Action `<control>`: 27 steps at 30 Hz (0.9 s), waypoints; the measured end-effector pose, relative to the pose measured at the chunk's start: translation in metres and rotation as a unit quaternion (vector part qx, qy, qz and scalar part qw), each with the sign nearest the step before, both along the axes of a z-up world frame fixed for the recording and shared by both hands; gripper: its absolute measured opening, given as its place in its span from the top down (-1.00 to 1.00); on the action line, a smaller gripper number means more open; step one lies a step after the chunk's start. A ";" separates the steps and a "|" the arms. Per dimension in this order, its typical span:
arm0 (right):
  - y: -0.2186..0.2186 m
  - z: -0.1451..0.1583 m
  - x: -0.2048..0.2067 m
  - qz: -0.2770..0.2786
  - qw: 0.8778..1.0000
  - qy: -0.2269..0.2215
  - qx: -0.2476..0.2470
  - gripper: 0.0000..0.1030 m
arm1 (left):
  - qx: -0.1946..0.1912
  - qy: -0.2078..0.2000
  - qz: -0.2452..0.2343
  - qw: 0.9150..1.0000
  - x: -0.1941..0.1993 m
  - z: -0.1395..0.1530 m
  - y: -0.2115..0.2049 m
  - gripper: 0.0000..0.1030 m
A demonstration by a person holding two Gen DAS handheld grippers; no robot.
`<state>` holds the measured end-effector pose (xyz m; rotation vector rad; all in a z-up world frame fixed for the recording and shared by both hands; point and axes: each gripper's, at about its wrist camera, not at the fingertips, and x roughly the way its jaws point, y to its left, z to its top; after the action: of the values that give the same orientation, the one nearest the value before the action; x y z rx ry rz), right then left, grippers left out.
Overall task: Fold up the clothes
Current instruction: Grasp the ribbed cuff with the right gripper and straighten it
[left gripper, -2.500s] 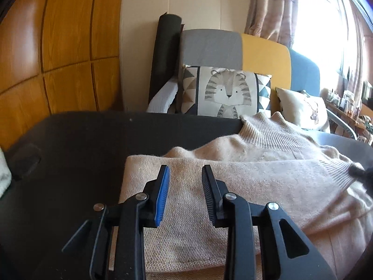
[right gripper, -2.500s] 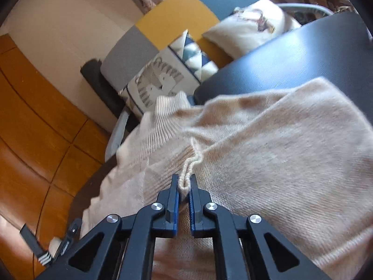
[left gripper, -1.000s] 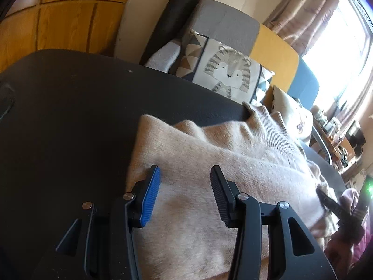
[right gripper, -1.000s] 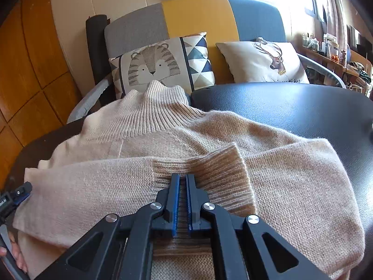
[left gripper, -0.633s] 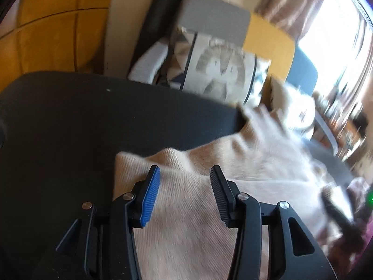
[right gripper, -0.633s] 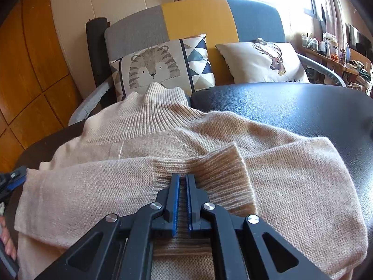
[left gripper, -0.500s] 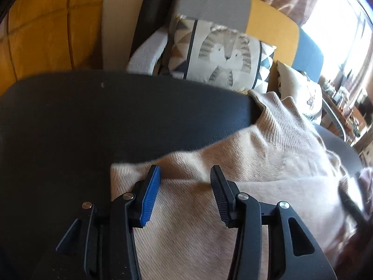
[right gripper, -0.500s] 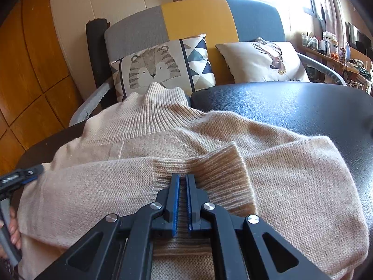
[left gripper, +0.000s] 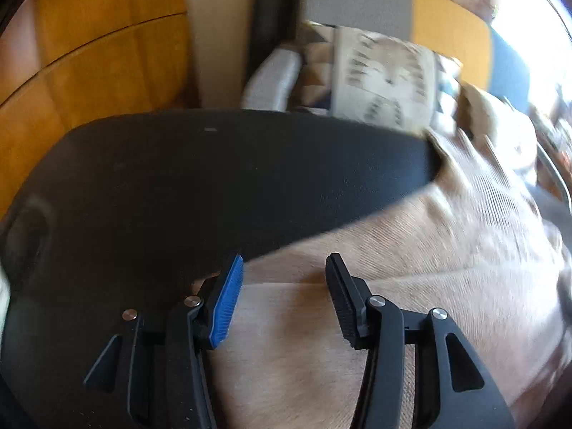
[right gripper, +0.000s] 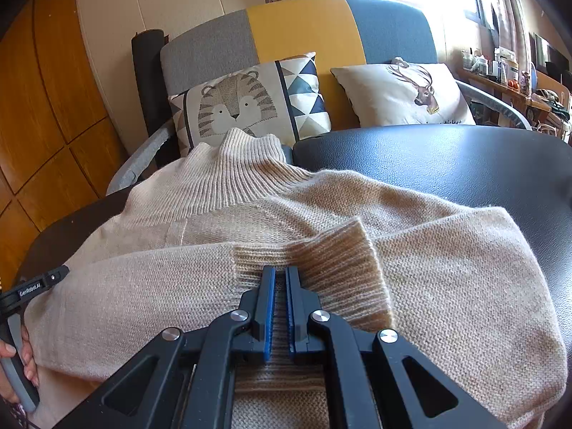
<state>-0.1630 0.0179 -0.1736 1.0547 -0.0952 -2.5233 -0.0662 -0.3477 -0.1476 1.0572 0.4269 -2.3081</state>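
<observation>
Folding looks to be at the sleeve stage: the beige sweater (right gripper: pixel 357 236) lies flat on the black table (right gripper: pixel 447 157), collar away from the fingers, both sleeves crossed over the chest w/ the ribbed cuff (right gripper: pixel 332 257) just ahead of the right gripper (right gripper: pixel 280 307). Its jaws are shut; a strip of knit shows in the slit, but whether it's pinched I can't tell. The left gripper (left gripper: pixel 284 296) hangs open over the sweater's side edge, jaws just widened a little, nothing pressed between them (view is blurred). Next, I'd guess, each side needs a firm hold on an edge, then a fold of the body. No containers anywhere; only a sofa (right gripper: pixel 304 25) w/ a tiger cushion (right gripper: pixel 250 100) beyond.
</observation>
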 end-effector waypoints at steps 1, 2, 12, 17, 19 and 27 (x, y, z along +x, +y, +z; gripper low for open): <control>0.000 0.000 0.000 0.000 1.000 0.000 -0.001 0.95 | 0.005 0.020 0.032 0.999 0.011 0.006 -0.004 0.00; 0.000 0.000 0.000 0.000 1.000 0.000 -0.001 0.95 | 0.016 0.044 0.059 0.997 0.023 0.010 -0.005 0.00; 0.002 0.001 0.000 0.000 1.000 -0.003 -0.006 0.95 | -0.011 0.022 -0.010 1.000 0.024 -0.018 0.039 -0.06; 0.005 0.002 -0.001 0.000 1.000 -0.007 -0.014 0.95 | 0.006 0.040 0.002 0.999 0.027 -0.023 0.030 -0.17; 0.008 0.001 -0.002 0.002 1.000 -0.012 -0.026 0.94 | 0.004 0.043 0.001 0.999 0.030 -0.025 0.033 -0.19; 0.031 0.020 0.000 0.010 0.996 -0.045 -0.075 0.60 | 0.000 0.046 -0.007 0.999 0.031 -0.023 0.038 -0.31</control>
<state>-0.1633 0.0489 -0.1533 1.1013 -0.2936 -2.4090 -0.0353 -0.3096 -0.1708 0.9604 0.4561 -2.3759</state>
